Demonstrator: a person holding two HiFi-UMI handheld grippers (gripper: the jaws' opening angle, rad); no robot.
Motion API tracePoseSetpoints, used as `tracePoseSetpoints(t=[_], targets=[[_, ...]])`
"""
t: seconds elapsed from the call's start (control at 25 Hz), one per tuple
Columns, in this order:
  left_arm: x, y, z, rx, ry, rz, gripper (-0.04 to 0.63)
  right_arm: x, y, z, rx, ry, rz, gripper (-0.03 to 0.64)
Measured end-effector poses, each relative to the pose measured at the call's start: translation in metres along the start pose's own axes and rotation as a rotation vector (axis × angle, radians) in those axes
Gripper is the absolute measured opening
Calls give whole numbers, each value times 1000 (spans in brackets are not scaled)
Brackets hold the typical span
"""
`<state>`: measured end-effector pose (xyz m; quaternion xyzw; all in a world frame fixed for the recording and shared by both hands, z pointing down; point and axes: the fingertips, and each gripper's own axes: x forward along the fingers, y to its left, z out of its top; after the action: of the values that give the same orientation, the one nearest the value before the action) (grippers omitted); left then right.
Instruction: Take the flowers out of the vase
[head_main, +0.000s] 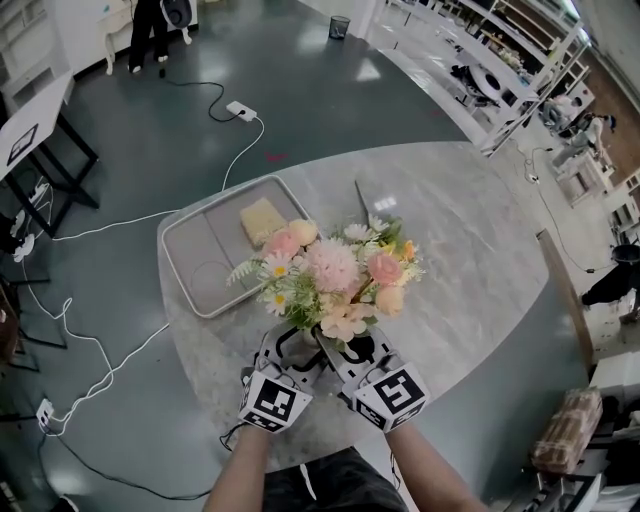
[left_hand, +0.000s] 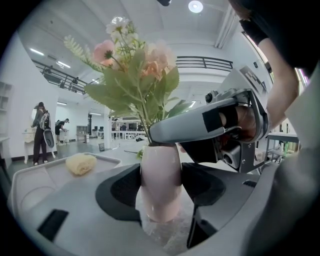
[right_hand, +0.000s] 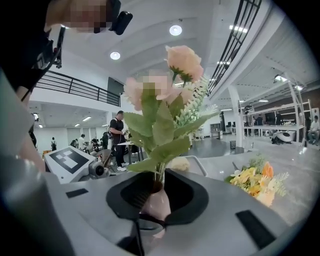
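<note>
Reaching in from 6 o'clock in the head view, you are holding both forearms side by side, left gripper (head_main: 288, 350) and right gripper (head_main: 345, 352) meeting at the vase (head_main: 303, 345) beneath the flowers (head_main: 335, 272) on the table (head_main: 470, 250). Left gripper view: your pads (left_hand: 124, 189) are clamping the vase body from 9 and 3 o'clock, probably anchoring it so it is not rising with the stems. Right gripper view: your jaws are clenching the flowers' stems at the rim, seemingly readying an upward pull; both grippers pointing slightly down.
</note>
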<state>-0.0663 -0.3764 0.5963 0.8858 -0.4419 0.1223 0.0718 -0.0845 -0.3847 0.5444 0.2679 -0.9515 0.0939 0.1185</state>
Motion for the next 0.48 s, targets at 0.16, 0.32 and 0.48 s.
tracePoseSetpoints(t=[0.16, 0.32, 0.48], targets=[[1, -2, -1, 0, 0, 2, 267, -3, 0, 1, -24, -8, -6, 67], [3, -4, 0, 0, 3, 4, 267, -7, -2, 5, -46, -26, -12, 63], [2, -3, -2, -2, 7, 4, 267, -8, -2, 8, -40, -48, -17, 62]])
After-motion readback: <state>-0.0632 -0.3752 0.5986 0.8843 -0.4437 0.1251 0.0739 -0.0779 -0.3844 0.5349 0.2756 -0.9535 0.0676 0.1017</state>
